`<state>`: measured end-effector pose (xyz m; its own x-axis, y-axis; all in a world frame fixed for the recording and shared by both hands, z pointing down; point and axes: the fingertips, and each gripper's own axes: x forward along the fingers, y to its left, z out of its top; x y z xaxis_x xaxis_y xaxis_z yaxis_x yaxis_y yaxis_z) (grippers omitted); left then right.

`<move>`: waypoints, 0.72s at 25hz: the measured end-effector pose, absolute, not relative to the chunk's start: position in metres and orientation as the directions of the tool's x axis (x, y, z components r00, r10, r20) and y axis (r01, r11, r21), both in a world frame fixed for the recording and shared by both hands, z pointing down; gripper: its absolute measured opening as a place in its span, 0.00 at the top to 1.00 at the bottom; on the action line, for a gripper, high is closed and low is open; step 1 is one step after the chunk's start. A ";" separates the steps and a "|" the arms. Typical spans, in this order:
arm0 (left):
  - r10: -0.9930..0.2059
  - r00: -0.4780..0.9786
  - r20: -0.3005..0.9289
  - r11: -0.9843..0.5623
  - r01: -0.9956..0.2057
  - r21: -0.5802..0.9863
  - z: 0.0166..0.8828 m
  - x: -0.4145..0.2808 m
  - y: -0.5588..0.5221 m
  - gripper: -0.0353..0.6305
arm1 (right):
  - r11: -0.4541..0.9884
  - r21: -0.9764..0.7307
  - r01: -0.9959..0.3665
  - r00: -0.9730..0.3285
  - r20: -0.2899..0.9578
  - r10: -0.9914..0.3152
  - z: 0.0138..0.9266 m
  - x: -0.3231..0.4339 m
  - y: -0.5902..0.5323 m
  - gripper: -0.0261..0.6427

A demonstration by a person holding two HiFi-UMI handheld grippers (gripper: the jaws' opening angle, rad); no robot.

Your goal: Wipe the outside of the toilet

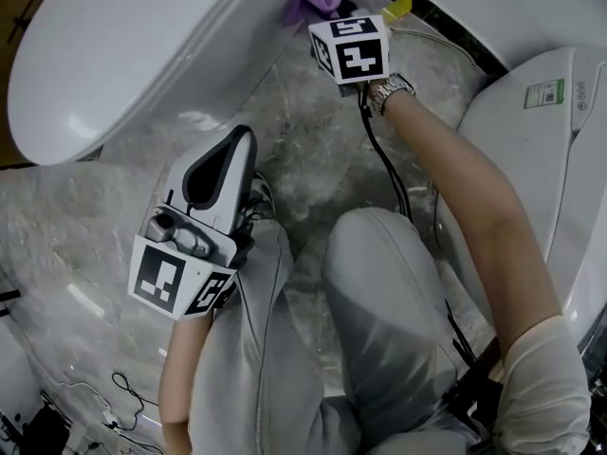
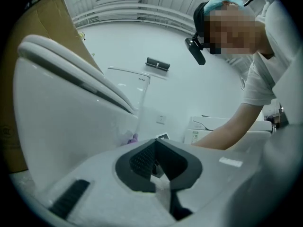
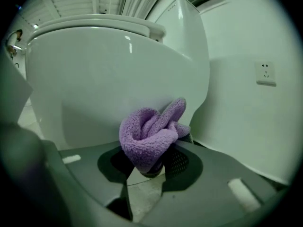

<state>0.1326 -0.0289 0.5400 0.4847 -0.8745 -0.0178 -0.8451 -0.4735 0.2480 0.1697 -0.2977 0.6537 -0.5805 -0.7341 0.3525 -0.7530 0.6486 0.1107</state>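
Purple cloth (image 3: 151,136) is pinched in the right gripper (image 3: 154,166), caught by a fold, with most of its bulk puffing out past the tips. It looks soft, light and limp, so it should mould to a curve. Holding it by the bunched middle, as now, leaves a pad ahead of the jaws. The cloth sits right at the low outer wall of the toilet (image 3: 104,79), though I cannot tell if it touches. The glazed bowl looks hard, slick and fixed, so the cloth should glide over it. The right arm (image 1: 455,178) is stretched far forward and down toward the toilet's base. The left gripper (image 1: 239,142) rests near, by the left knee (image 1: 270,254), its jaws pressed together on nothing, above the marble floor (image 1: 313,140).
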 end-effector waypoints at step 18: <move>-0.959 0.279 0.049 -0.269 -0.951 0.150 0.528 0.093 0.055 0.94 | 0.826 0.052 -0.561 -0.763 0.355 -0.541 0.657 0.090 -0.133 0.74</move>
